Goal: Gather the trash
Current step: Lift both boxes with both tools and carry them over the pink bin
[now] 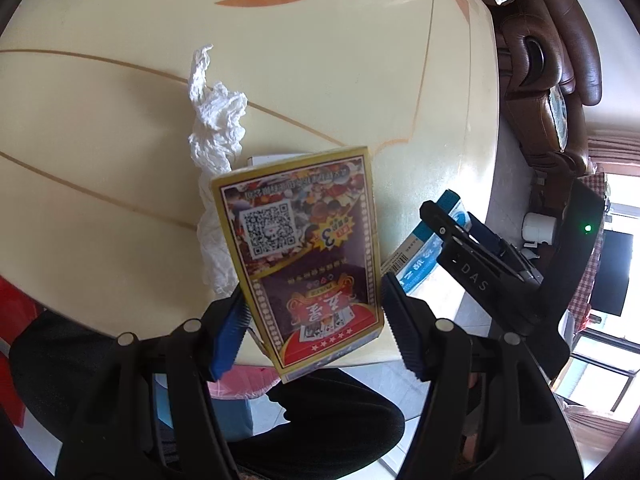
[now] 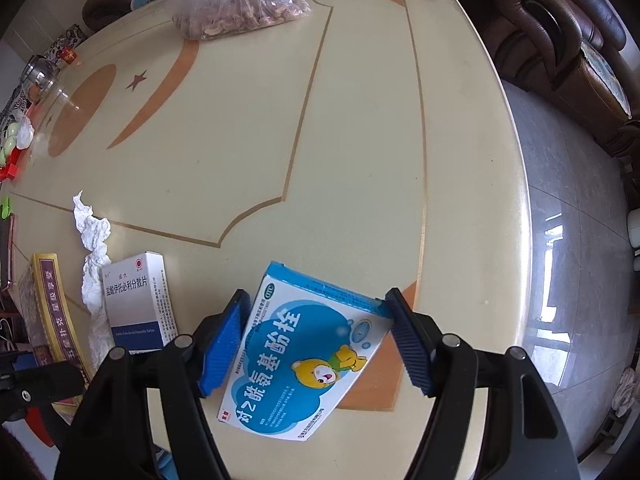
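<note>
My left gripper (image 1: 316, 320) is shut on a yellow-bordered playing-card box (image 1: 304, 256), held tilted above the table edge; the box also shows in the right wrist view (image 2: 48, 312). A crumpled white tissue (image 1: 216, 120) lies behind it, also seen in the right wrist view (image 2: 94, 252). My right gripper (image 2: 316, 340) is shut on a blue-and-white medicine box with a bear (image 2: 308, 352), its pads touching both sides of the box. The right gripper and its box show at the right of the left wrist view (image 1: 424, 256). A white-and-blue medicine box (image 2: 138, 300) lies on the table.
The cream table (image 2: 280, 140) with orange inlay has its edge at the right (image 2: 524, 220). A clear bag of nuts (image 2: 240, 0) sits at the far side. A brown leather sofa (image 2: 560, 40) stands beyond. Glass and red clutter (image 2: 24, 120) lies far left.
</note>
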Demonstrator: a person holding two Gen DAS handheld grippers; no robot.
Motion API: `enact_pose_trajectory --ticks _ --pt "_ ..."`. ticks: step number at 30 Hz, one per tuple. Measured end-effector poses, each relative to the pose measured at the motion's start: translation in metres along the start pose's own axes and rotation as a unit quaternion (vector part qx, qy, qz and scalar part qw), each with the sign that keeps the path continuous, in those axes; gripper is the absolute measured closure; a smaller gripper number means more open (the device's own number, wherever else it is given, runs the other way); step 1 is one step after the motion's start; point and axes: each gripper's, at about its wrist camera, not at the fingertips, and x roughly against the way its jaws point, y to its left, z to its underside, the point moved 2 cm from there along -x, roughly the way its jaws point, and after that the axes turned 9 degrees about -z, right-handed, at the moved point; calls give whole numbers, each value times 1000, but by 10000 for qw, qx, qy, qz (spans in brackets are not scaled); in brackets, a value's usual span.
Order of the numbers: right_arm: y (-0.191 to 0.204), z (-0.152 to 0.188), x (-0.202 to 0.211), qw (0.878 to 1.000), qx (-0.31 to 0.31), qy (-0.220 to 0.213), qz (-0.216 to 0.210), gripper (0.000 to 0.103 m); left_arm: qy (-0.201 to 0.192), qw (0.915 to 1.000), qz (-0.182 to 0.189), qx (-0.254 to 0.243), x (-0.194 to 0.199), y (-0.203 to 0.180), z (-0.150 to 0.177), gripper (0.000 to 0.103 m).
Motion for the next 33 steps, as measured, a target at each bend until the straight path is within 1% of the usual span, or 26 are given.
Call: enact_pose_trajectory --ticks 3,7,13,17,22,24,27,33 --pt "3 2 13 9999 19 -103 18 36 -139 9997 -117 -178 10 -1 1 40" --pt "0 8 16 9998 2 -192 19 36 -352 9985 -230 -341 22 4 4 40" --pt "15 9 22 9997 109 -220 18 36 -529 9959 -367 -639 31 3 14 40" --pt "26 12 35 9993 217 -301 19 36 -665 9932 -430 -849 41 1 20 40" --pt "38 23 65 9981 363 -485 -70 36 -848 9900 -472 -1020 57 -3 23 40" --pt "43 29 81 9973 425 -601 -71 36 -948 9874 -560 -1135 66 -1 27 40" --pt "48 41 102 9960 508 -730 -112 36 -1126 9826 -672 -1318 79 3 37 40" --pt "65 71 132 9937 674 -882 -163 36 -1262 9774 -664 -1563 91 11 66 40"
